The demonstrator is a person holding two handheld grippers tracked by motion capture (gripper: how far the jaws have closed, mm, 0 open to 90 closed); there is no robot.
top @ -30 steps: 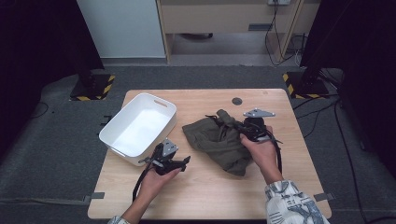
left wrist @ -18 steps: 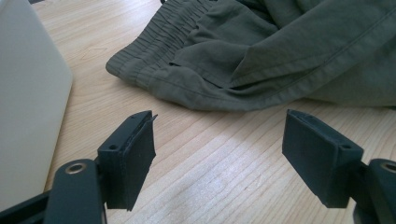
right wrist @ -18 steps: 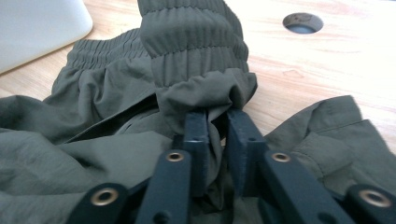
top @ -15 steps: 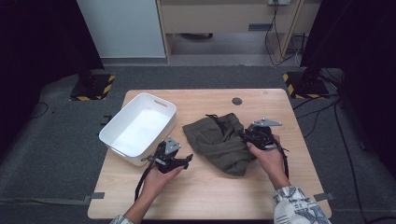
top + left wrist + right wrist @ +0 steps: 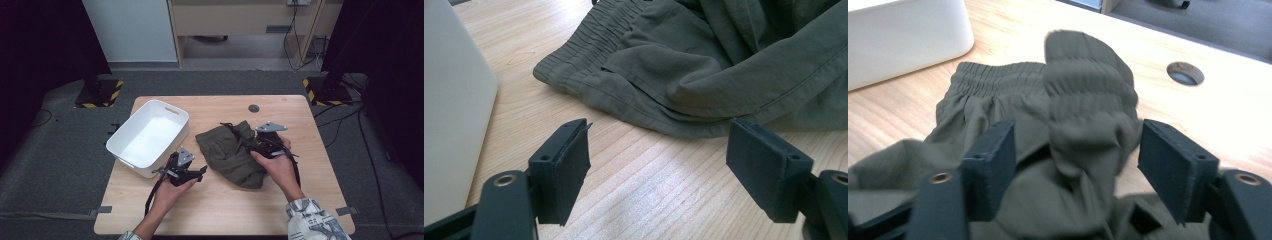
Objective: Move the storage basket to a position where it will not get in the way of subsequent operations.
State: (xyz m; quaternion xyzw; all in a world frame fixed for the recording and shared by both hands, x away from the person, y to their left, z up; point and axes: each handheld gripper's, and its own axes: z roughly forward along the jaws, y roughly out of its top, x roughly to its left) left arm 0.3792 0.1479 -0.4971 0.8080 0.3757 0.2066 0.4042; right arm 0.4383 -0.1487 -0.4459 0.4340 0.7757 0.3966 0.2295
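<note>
An olive-green garment with an elastic waistband (image 5: 227,157) lies crumpled in the middle of the wooden table (image 5: 225,210). My right gripper (image 5: 251,143) hovers over its right part. Its jaws have just been opening, and in the right gripper view a raised fold of the garment (image 5: 1088,95) stands between the right gripper's (image 5: 1075,137) pads without being pressed. My left gripper (image 5: 201,171) rests low on the table just left of the garment, open. In the left gripper view the garment's hem (image 5: 704,60) lies a little beyond the left gripper (image 5: 659,142), nothing between its jaws.
A white plastic bin (image 5: 172,107) stands at the table's left, close beside my left gripper; its wall (image 5: 449,100) shows at the left of the left gripper view. A round cable hole (image 5: 254,108) sits near the far edge. Bare wood lies in front of the garment.
The right gripper's jaws went from shut on a pinch of the garment to wide apart, and the hand sank a little. The lifted fold has slumped. The left hand stayed put.
</note>
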